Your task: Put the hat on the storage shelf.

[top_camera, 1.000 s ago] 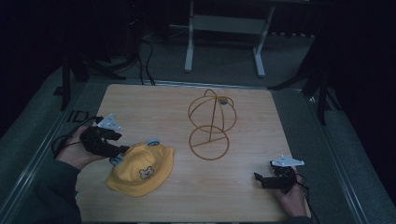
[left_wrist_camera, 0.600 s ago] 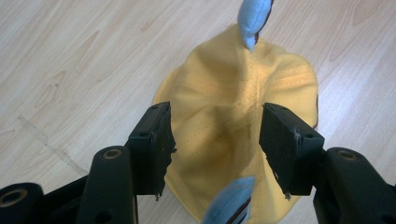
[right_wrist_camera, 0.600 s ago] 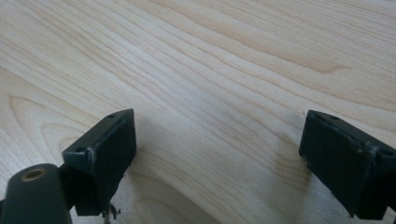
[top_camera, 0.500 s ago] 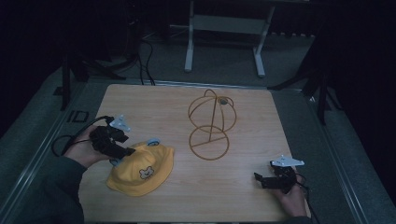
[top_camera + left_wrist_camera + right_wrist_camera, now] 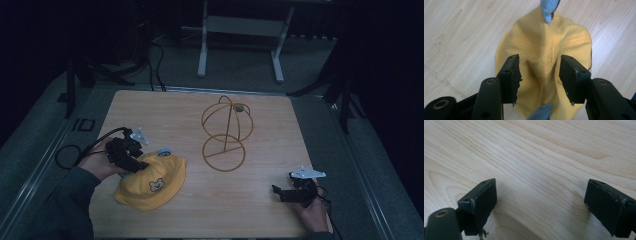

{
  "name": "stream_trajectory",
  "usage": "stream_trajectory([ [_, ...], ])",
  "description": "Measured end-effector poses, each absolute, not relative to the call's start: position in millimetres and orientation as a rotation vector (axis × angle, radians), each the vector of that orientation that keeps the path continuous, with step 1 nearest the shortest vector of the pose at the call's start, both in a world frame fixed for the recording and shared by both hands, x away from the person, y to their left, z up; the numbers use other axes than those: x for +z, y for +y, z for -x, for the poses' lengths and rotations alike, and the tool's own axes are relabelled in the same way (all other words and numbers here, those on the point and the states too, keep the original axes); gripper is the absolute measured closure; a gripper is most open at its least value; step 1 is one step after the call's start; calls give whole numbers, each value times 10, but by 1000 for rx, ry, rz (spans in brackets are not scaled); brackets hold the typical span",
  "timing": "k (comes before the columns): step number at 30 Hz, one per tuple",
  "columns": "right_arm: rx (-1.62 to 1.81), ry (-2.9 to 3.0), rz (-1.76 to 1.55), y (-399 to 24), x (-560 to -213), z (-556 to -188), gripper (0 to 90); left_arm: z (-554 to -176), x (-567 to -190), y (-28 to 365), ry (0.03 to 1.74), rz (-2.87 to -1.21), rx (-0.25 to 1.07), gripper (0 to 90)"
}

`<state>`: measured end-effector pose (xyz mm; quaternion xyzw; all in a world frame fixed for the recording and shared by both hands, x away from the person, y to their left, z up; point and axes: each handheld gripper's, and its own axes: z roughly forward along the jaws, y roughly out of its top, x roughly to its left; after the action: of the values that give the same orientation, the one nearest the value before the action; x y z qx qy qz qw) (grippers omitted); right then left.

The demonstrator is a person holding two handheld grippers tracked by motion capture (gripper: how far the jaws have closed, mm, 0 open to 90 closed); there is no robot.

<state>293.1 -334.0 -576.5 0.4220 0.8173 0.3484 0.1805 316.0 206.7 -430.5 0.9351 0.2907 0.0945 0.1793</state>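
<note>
Your left tool sits over the near-left part of the table, right at the back edge of the yellow hat. In the left gripper view its jaws stand partly apart on either side of a raised fold of the yellow fabric, not yet pressed onto it. A light blue tab sticks out at the hat's far edge, and another blue piece shows near the tool. The hat lies flat on the table, its bear patch facing up, well apart from the gold wire stand at the middle. Your right tool rests low at the near-right corner, its jaws spread wide over bare wood and holding nothing.
</note>
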Motion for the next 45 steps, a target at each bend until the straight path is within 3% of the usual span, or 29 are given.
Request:
stream_trajectory([
  [7,985,2310,-1192,-3339,-5765,-2930,109,-3179,-4396,1981,815,-2703,274,596],
  [11,983,2312,-1186,-3341,-5766,-2928,109,-3177,-4404,1949,825,-2694,336,779],
  [13,984,2312,-1189,-3340,-5765,-2927,109,-3180,-4393,1953,824,-2694,342,821],
  [45,985,2312,-1186,-3340,-5765,-2927,109,-3167,-4161,1972,785,-2643,348,833],
])
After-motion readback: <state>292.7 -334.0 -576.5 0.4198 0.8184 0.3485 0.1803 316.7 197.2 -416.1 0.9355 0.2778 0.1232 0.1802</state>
